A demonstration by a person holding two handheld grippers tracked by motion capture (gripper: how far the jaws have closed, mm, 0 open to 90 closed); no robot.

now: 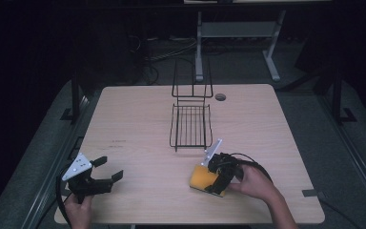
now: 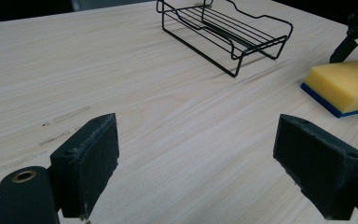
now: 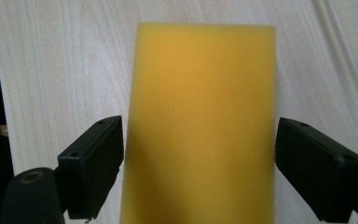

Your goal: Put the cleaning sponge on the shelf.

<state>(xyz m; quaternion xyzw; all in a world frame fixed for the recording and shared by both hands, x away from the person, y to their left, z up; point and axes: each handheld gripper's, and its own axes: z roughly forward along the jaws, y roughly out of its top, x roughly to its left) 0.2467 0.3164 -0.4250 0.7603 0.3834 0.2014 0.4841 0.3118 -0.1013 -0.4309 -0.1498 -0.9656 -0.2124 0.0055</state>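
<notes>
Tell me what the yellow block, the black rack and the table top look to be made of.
Sponge: soft foam, matte yellow, with a thin blue layer beneath, likely a scouring pad. Rack: thin bent wire, probably metal, with a smooth black coating. Table: pale wood-grain surface, maybe laminate; its even streaks leave that open.

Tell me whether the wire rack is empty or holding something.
Empty. The wire rack shows bare bars, and the sponge lies apart on the table.
</notes>
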